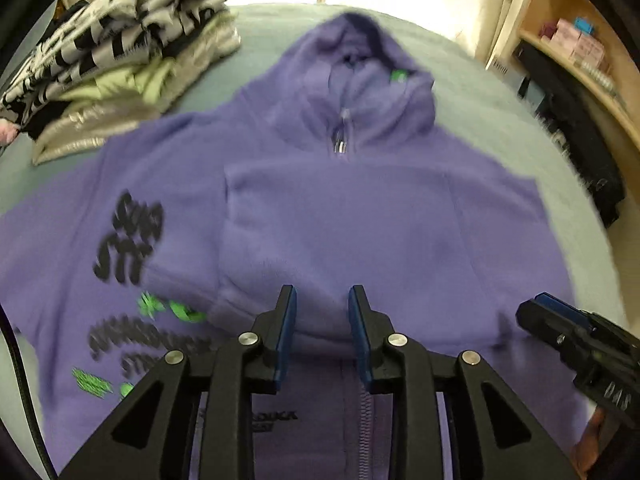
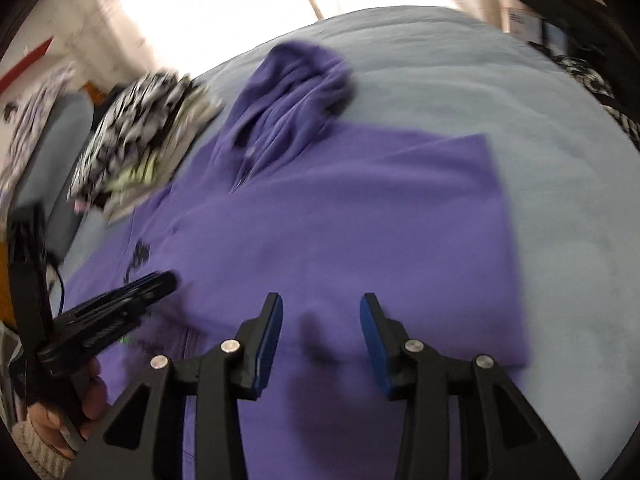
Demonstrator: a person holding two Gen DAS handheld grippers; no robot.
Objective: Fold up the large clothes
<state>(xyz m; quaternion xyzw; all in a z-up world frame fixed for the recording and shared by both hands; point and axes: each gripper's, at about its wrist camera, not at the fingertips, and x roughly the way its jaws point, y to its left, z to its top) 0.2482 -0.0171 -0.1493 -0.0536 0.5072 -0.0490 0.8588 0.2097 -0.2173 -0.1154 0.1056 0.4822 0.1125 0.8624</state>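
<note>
The purple hoodie (image 1: 320,208) lay flat on the bed (image 2: 520,120), hood away, one side already folded across its front. Both tongs were released and grasped nothing: the left tongs (image 1: 322,328) hung over the folded edge near the hem, the right tongs (image 2: 321,334) beside them. The sleeve fold seemed finished; next likely called for gripping the printed side and folding it inward.

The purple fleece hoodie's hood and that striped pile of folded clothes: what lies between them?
Only bare pale blue bedcover separates the hood from the pile, clearest in the left wrist view.
</note>
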